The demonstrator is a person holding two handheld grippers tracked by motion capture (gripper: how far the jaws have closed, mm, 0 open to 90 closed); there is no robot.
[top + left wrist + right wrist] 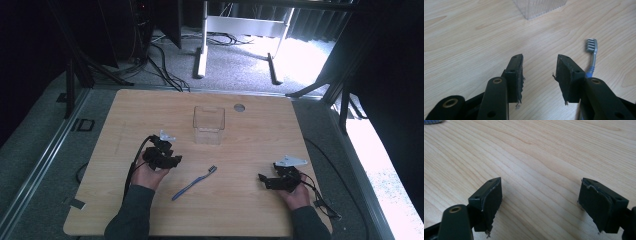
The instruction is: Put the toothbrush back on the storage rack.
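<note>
The toothbrush (194, 184) lies slantwise just right of the released left tongs (167, 159); the right tongs (264, 180), also released, sit farther off.

Showing pale wood-grain table (250, 165), smooth and matt. Gleaming faintly, clear ribbed plastic container (209, 125). Lying matt, blue-and-grey plastic toothbrush (592, 56). Fraying at edges, black rubbery pads (492, 200) on matt black plastic.

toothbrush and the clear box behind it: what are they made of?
Toothbrush: looks like smooth blue plastic, with a grey head and moulded bristle tufts in the left gripper view. Clear box: likely rigid transparent plastic; the table shows through it and its wall looks finely ribbed up close.
</note>
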